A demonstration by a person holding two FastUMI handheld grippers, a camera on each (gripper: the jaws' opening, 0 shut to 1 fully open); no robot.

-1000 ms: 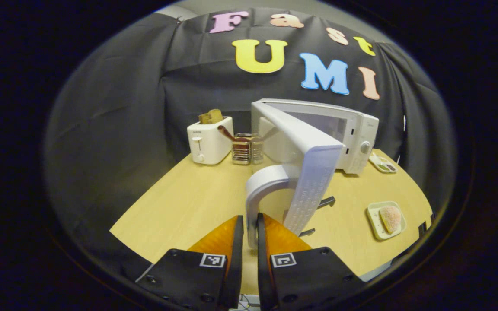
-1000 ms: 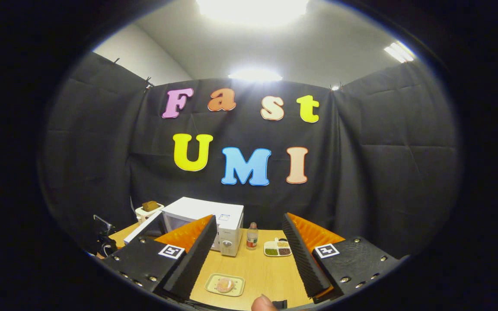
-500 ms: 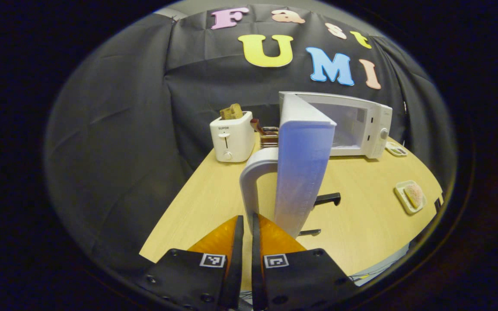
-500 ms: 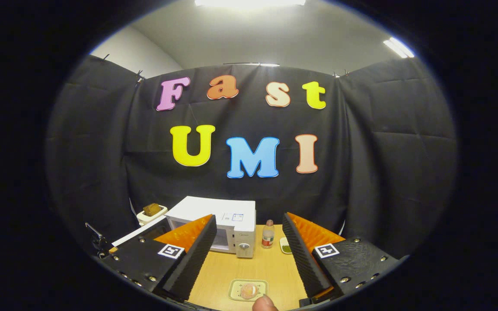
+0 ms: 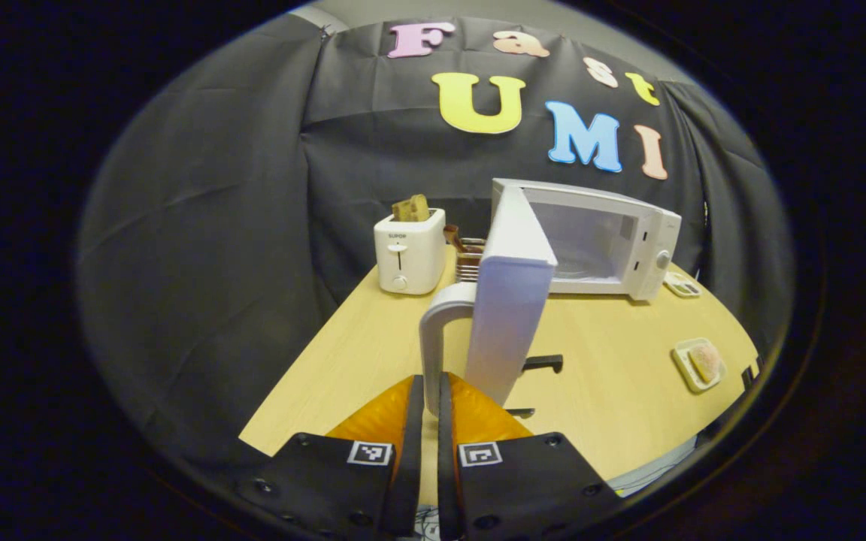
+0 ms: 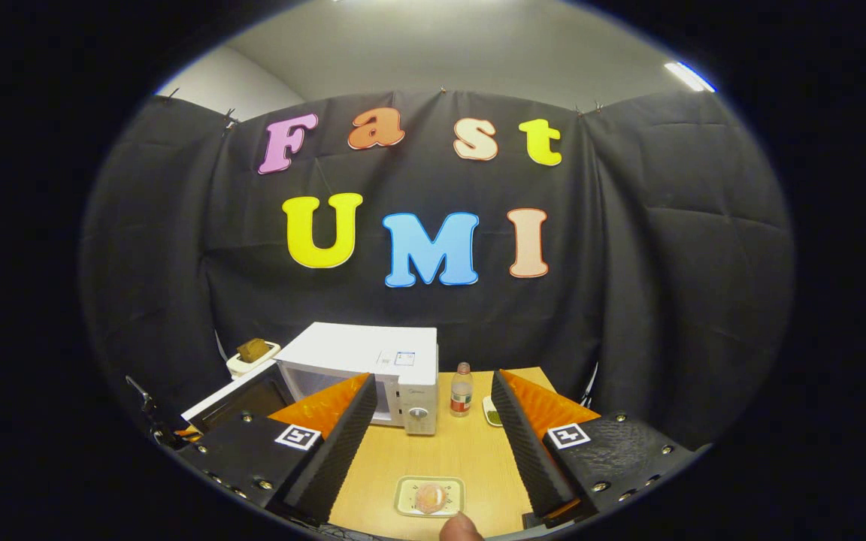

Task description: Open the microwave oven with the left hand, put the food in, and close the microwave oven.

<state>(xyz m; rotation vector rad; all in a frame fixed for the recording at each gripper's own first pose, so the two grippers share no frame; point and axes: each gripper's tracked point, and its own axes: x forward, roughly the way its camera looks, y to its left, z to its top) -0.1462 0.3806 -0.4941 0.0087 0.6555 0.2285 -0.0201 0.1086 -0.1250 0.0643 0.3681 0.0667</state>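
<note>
Left gripper view: the left hand-held gripper (image 5: 428, 398) sits at 6 o'clock, its two fingers pressed almost together and pinching the lower end of the curved white handle (image 5: 433, 330) on the microwave door (image 5: 508, 300). The door is swung wide open and stands edge-on, its long axis running upright from 6 toward 12 o'clock; its inner face looks smooth and pale. Behind it the white boxy microwave (image 5: 606, 240) rests at the far side of the wooden table (image 5: 613, 391), its open cavity facing the door and its knob panel toward 3 o'clock. A white toaster (image 5: 409, 252) with toast in its slot stands at the microwave's 9 o'clock side. The food (image 5: 704, 363), a round pinkish lump on a small pale rectangular plate (image 5: 685, 368), lies on the table at 4 o'clock, well apart from the microwave.

Right gripper view: the right hand-held gripper (image 6: 433, 436) is spread wide, holding nothing, with ribbed inner finger faces. Between the fingers, at 6 o'clock, lies the plate (image 6: 409, 496) with the food (image 6: 431, 497); a fingertip (image 6: 460, 527) shows just below it. This view also shows a small bottle (image 6: 461, 389) beside the microwave (image 6: 373, 361), which the left gripper view hides.
</note>
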